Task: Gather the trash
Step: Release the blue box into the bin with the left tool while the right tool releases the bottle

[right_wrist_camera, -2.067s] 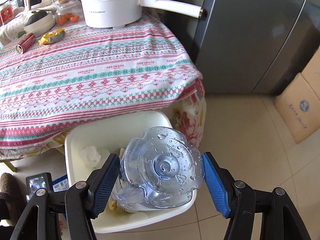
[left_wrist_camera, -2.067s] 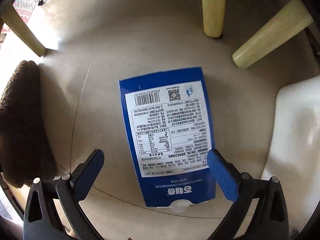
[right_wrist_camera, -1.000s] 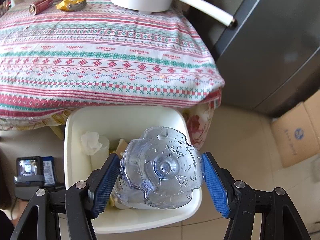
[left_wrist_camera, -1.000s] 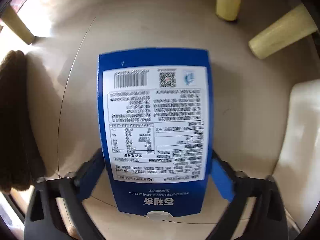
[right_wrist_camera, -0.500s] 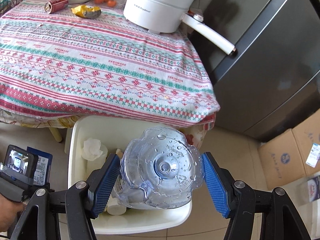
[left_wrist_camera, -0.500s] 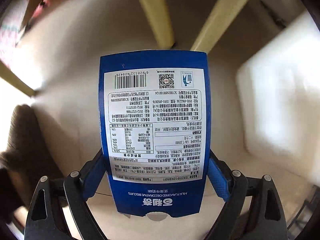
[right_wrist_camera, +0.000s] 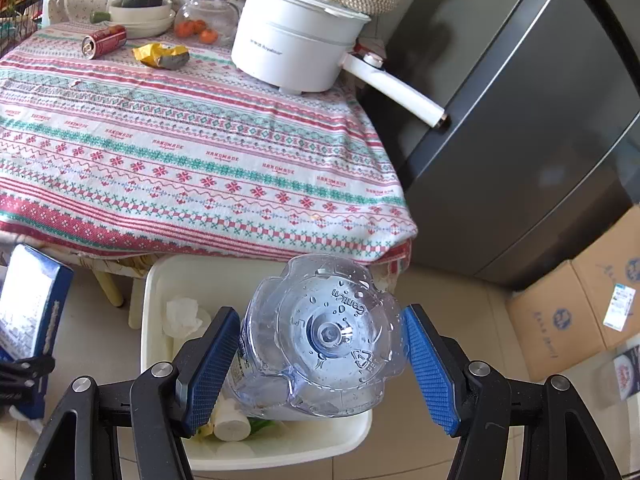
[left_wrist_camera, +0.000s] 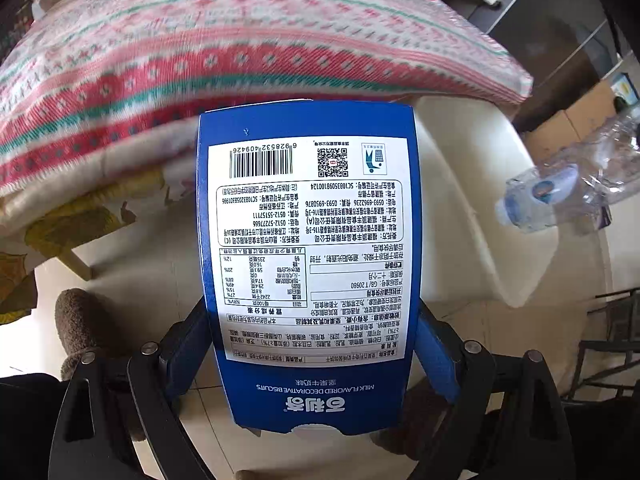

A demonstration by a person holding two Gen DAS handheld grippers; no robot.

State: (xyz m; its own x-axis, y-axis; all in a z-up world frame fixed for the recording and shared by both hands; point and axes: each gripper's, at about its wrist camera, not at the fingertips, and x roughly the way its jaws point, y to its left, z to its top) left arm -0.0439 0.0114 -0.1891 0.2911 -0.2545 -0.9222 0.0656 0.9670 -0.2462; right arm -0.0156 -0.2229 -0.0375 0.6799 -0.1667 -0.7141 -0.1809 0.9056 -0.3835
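Note:
A blue biscuit box (left_wrist_camera: 312, 264) stands upright between the blue pads of my left gripper (left_wrist_camera: 310, 340), which is shut on its lower sides. Its white printed label faces the camera. Behind it lies the white trash bin (left_wrist_camera: 484, 184), under the table edge. My right gripper (right_wrist_camera: 320, 344) is shut on a clear plastic bottle (right_wrist_camera: 324, 332), whose base faces the camera, and holds it over the bin (right_wrist_camera: 160, 280). The bottle (left_wrist_camera: 560, 196) also shows at the right of the left wrist view. The blue box (right_wrist_camera: 32, 300) hangs left of the bin in the right wrist view.
The bin holds crumpled tissue (right_wrist_camera: 184, 314) and other scraps. On the patterned tablecloth (right_wrist_camera: 200, 140) lie a red can (right_wrist_camera: 105, 40), a yellow wrapper (right_wrist_camera: 162, 55) and a white pot (right_wrist_camera: 296, 40). A dark fridge (right_wrist_camera: 520, 120) and cardboard boxes (right_wrist_camera: 580, 312) stand to the right. A brown slipper (left_wrist_camera: 80, 320) lies on the floor.
My left gripper closed on the blue box on the floor and lifted it high, turning toward the bin and table edge. The right gripper rose slightly, still holding the bottle.

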